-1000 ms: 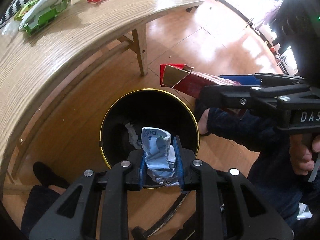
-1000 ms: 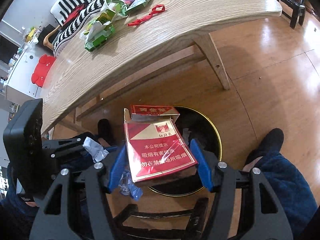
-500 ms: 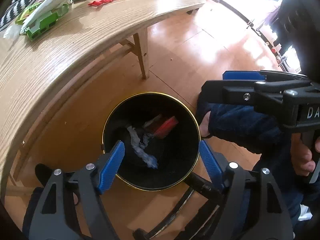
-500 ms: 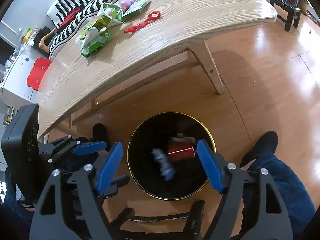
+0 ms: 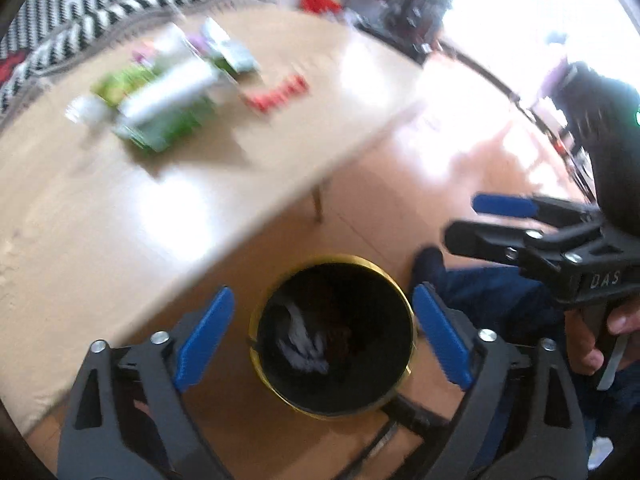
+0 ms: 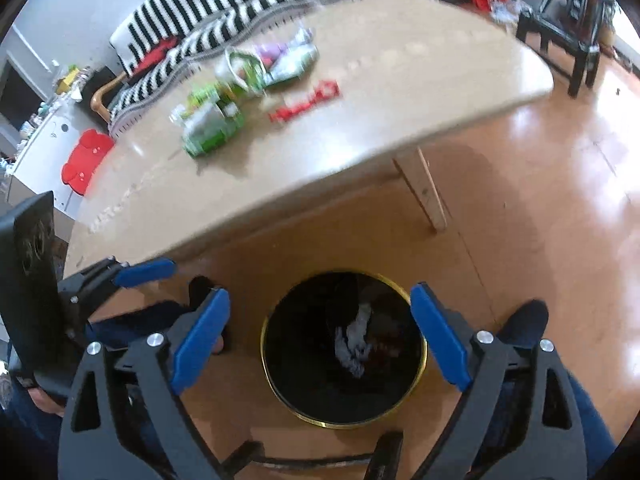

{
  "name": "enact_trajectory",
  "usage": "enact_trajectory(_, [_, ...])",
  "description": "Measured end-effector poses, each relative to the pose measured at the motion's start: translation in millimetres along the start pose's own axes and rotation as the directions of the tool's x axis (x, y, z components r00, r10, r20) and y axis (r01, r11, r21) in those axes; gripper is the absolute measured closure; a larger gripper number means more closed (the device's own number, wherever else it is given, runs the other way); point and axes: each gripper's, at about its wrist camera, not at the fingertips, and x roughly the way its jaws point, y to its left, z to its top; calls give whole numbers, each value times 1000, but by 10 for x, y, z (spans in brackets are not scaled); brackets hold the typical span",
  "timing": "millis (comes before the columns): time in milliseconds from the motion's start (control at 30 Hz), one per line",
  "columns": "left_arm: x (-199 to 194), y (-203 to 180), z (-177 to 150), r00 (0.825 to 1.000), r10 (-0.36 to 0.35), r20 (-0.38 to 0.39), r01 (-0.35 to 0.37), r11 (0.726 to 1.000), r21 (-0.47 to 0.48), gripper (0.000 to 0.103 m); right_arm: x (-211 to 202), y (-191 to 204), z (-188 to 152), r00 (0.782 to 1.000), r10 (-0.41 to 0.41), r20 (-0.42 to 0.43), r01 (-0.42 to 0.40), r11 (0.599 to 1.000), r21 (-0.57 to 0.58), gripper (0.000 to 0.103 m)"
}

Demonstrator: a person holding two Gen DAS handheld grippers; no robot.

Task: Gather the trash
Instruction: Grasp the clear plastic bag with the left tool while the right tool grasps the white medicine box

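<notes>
A black bin with a gold rim (image 5: 407, 308) (image 6: 420, 320) stands on the floor below both grippers. Crumpled pale paper (image 5: 304, 346) (image 6: 354, 340) lies inside it beside a dark red shape, too dim to name. My left gripper (image 5: 322, 334) hangs over the bin, its jaws opening, nothing between them. My right gripper (image 6: 320, 330) is likewise above the bin, jaws opening and empty. On the wooden table (image 6: 400, 92) lie green and white wrappers (image 6: 212, 124) (image 5: 164, 108) and a red strip (image 6: 306, 104) (image 5: 278, 94).
The table's leg (image 6: 428, 196) stands beyond the bin. The person's dark-blue legs and dark shoes (image 6: 524, 316) flank the bin. A striped sofa (image 6: 248, 4) lies behind the table, a dark chair (image 6: 572, 28) at far right. Bare wooden floor (image 6: 560, 200) spreads to the right.
Both grippers opened and let go: the crumpled paper and the red box fell into the bin. Both hands then rose, so the tabletop fills more of each view.
</notes>
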Motion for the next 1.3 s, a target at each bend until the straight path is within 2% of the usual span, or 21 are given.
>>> enact_trajectory(133, [-272, 431, 213, 989, 110, 99, -103, 992, -80, 10, -86, 78, 352, 997, 30, 66, -31, 1000, 4, 14])
enact_trajectory(267, [-443, 1068, 509, 954, 256, 153, -226, 956, -189, 10, -42, 168, 752, 994, 18, 110, -15, 1000, -24, 14])
enact_trajectory(333, [-415, 1338, 671, 939, 309, 150, -277, 939, -202, 9, 70, 188, 979, 993, -12, 119, 17, 999, -37, 14])
enact_trajectory(433, [-194, 1780, 898, 922, 375, 98, -345, 909, -235, 9, 349, 118, 1343, 991, -61, 122, 65, 998, -24, 14])
enact_trajectory(533, [31, 1952, 1007, 927, 369, 72, -344, 909, -236, 10, 694, -31, 1708, 995, -37, 92, 31, 997, 67, 14])
enact_trajectory(600, [207, 1978, 1094, 918, 393, 56, -377, 907, -188, 10, 937, -74, 1920, 997, 3, 74, -12, 993, 117, 14])
enact_trajectory(667, [292, 2015, 1146, 917, 396, 52, -383, 908, -171, 9, 1167, -55, 2074, 998, 35, 43, -40, 990, 134, 14])
enact_trajectory(733, [382, 2058, 1203, 908, 415, 60, -401, 901, -166, 10, 1371, 8, 2207, 999, 30, 17, -32, 991, 133, 14])
enact_trajectory(833, [501, 2118, 1285, 916, 399, 47, -389, 910, -143, 9, 1688, 146, 2386, 999, -13, -31, 15, 996, 91, 14])
enact_trajectory(933, [617, 2142, 1310, 899, 437, 42, -431, 896, -106, 10, 1973, 239, 2468, 995, -66, -74, 71, 996, 60, 14])
enact_trajectory(1000, [669, 2183, 1348, 887, 459, 47, -453, 886, -93, 10, 2059, 308, 2480, 990, -129, -58, 130, 991, 18, 13])
enact_trajectory(1100, [650, 2212, 1384, 896, 438, 73, -430, 897, -103, 11, 2169, 438, 2498, 980, -195, -44, 192, 979, -62, 12])
enact_trajectory(1133, [639, 2204, 1394, 895, 436, 87, -428, 898, -97, 16, 2183, 460, 2491, 978, -207, -39, 203, 976, -76, 13])
enact_trajectory(1200, [628, 2166, 1407, 899, 427, 101, -422, 904, -67, 37, 2212, 563, 2441, 965, -262, -16, 258, 956, -140, 28])
enact_trajectory(1233, [641, 2168, 1417, 902, 422, 93, -418, 906, -67, 56, 2204, 616, 2417, 956, -294, 7, 290, 940, -177, 45])
enact_trajectory(1267, [655, 2183, 1416, 908, 411, 79, -405, 911, -73, 75, 2203, 614, 2398, 961, -275, -2, 270, 946, -177, 45])
enact_trajectory(1300, [666, 2194, 1408, 917, 393, 69, -388, 918, -80, 82, 2194, 596, 2402, 963, -269, -7, 264, 948, -175, 45])
